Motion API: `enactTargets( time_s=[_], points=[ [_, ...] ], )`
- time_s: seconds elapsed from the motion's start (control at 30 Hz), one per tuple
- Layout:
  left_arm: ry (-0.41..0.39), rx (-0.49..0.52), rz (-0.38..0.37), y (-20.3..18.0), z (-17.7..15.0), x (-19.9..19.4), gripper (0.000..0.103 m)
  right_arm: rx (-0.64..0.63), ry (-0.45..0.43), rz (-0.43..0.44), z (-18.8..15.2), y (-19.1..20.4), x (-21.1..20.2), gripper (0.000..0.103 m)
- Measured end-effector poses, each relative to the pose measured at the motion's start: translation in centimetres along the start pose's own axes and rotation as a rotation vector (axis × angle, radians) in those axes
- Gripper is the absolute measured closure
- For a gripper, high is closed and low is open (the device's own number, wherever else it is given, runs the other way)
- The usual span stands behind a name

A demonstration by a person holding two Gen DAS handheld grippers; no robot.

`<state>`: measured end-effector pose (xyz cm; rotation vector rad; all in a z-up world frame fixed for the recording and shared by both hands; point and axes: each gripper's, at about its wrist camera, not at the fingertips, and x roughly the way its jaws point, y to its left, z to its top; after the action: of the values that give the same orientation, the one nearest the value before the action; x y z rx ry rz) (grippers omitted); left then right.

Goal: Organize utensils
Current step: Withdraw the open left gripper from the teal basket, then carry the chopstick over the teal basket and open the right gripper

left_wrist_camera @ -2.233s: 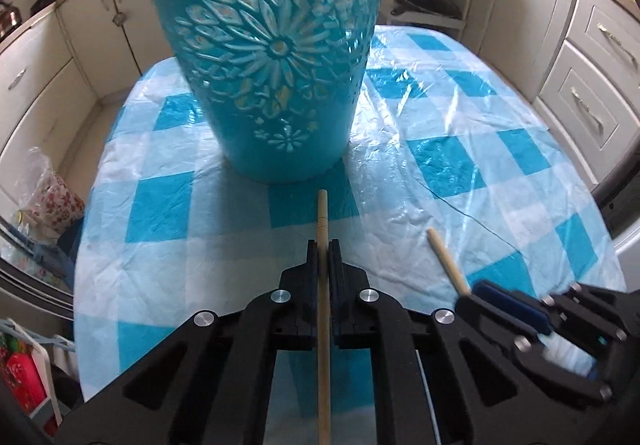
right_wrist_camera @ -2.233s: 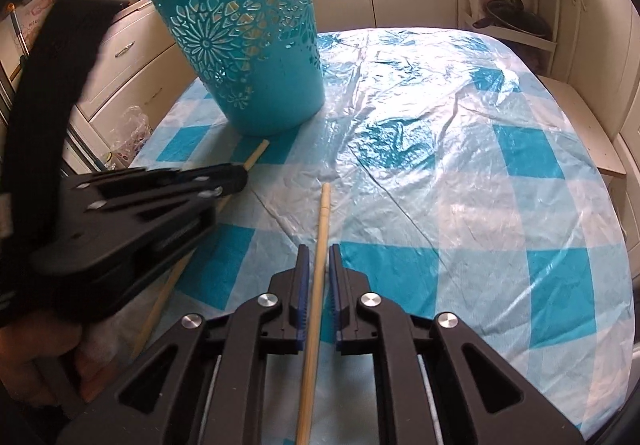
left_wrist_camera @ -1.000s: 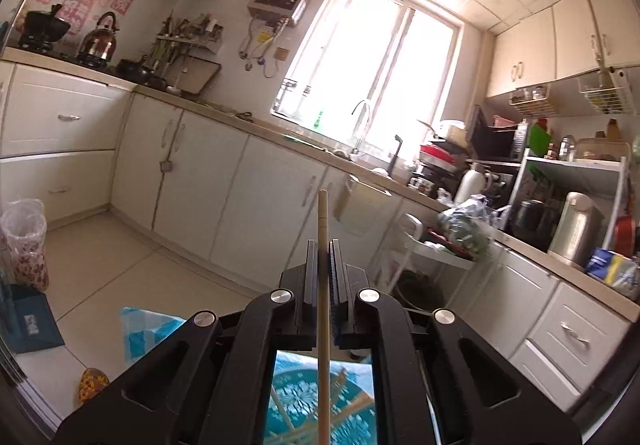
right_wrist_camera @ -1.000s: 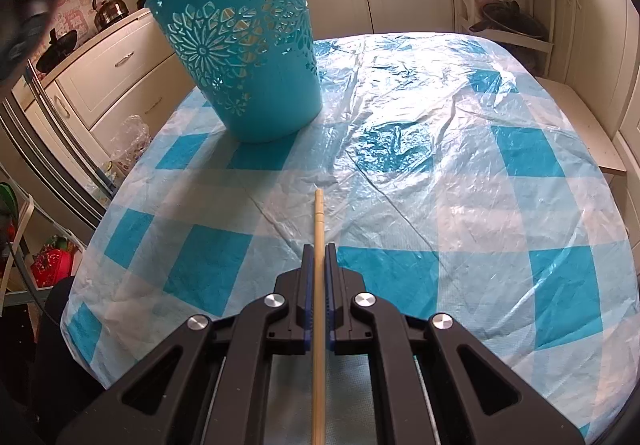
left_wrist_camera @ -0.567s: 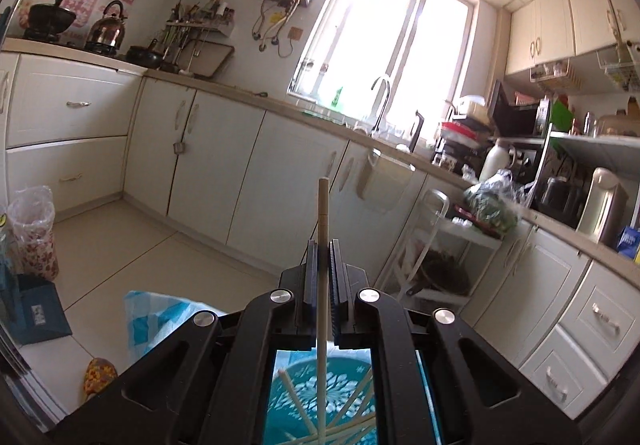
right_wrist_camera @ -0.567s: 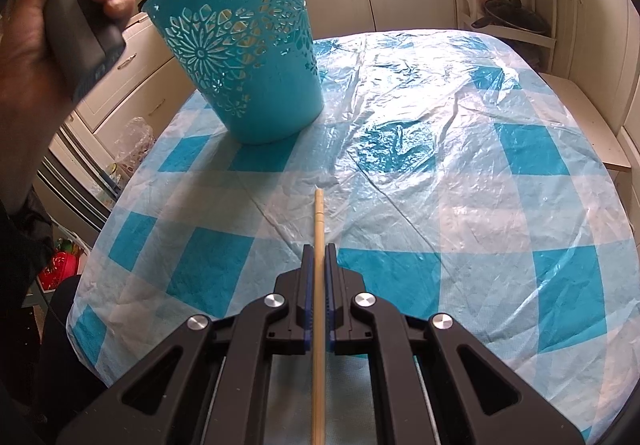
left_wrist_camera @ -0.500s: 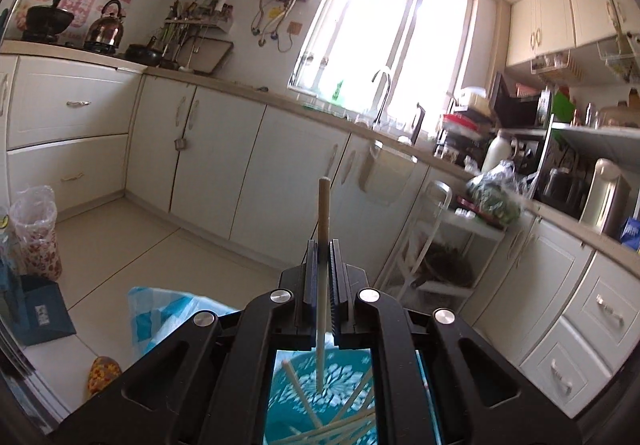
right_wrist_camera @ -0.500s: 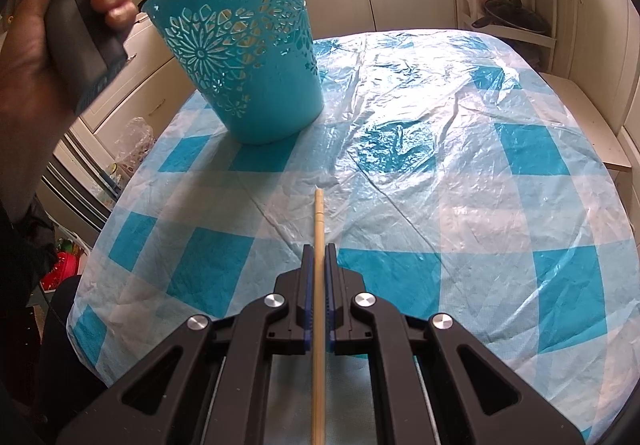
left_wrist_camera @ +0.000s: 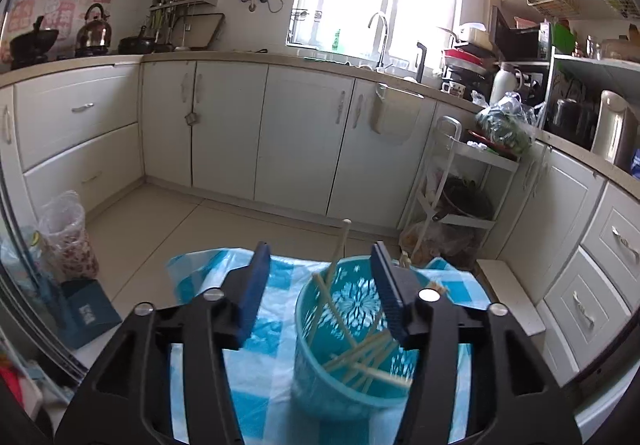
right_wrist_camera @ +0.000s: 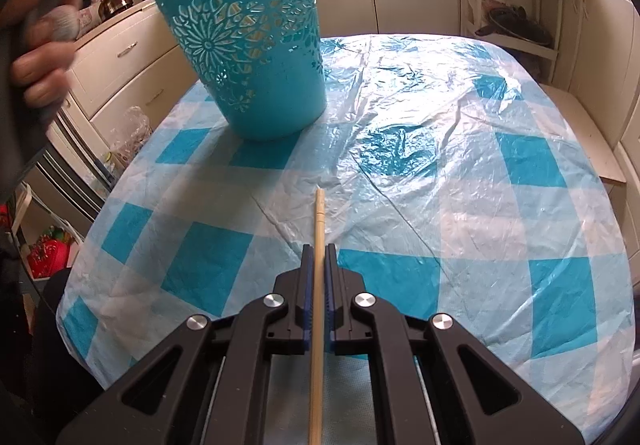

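Note:
My left gripper (left_wrist_camera: pixel 319 247) hovers above the teal cut-out basket (left_wrist_camera: pixel 304 345), its jaws opening. A released chopstick (left_wrist_camera: pixel 340 249) stands loose between the fingers, its lower end inside the basket, touching neither pad. Several more chopsticks (left_wrist_camera: pixel 360 357) lie in the basket. In the right wrist view the basket (right_wrist_camera: pixel 256 57) stands at the table's far left. My right gripper (right_wrist_camera: pixel 319 249) is shut on a wooden chopstick (right_wrist_camera: pixel 319 217) held low over the checked tablecloth (right_wrist_camera: pixel 440 165). A hand (right_wrist_camera: pixel 44 57) holds the left gripper at the upper left of that view.
White kitchen cabinets (left_wrist_camera: pixel 304 141) ring the table. A white shelf rack (left_wrist_camera: pixel 460 181) stands beyond the table's far end. A plastic bag (left_wrist_camera: pixel 68 237) and a blue box (left_wrist_camera: pixel 90 311) sit on the floor to the left.
The left gripper's jaws have sprung apart and its chopstick has slipped out toward the basket. That gripper has dipped lower, bringing the basket into view. The right gripper has not moved.

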<state>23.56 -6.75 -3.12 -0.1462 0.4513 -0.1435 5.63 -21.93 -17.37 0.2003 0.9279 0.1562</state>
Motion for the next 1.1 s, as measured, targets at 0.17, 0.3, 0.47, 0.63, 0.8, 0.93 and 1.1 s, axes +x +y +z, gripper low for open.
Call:
enactTargets(
  time_s=[0.17,0.3,0.47,0.63,0.8,0.93,1.1],
  points=[
    [0.029,0.043,0.010,0.3,-0.6,-3.1,0.038,-0.027,-0.018,-0.044,-0.1,0.5,0.1,0.097],
    [0.041,0.060,0.007,0.9,-1.3,-5.9,0.030,-0.007,0.002,-0.035,0.0,0.3,0.0,0.097],
    [0.067,0.070,-0.015,1.5,-2.1,-8.5,0.027,-0.057,0.034,-0.066,0.2,1.0,0.1,0.097],
    [0.076,0.077,-0.031,1.4,-2.6,-10.0,0.026,-0.052,0.025,-0.071,-0.1,0.9,0.1,0.097],
    [0.093,0.081,-0.039,1.5,-2.9,-10.4,0.023,0.039,-0.003,0.007,0.1,0.1,-1.1,0.097],
    [0.111,0.051,-0.028,2.6,-3.5,-10.3,0.022,0.106,-0.082,0.086,1.7,-0.2,-3.4,0.097],
    [0.132,-0.019,-0.003,4.9,-4.6,-10.0,0.021,0.157,-0.284,0.225,6.5,0.6,-8.6,0.097]
  ],
)
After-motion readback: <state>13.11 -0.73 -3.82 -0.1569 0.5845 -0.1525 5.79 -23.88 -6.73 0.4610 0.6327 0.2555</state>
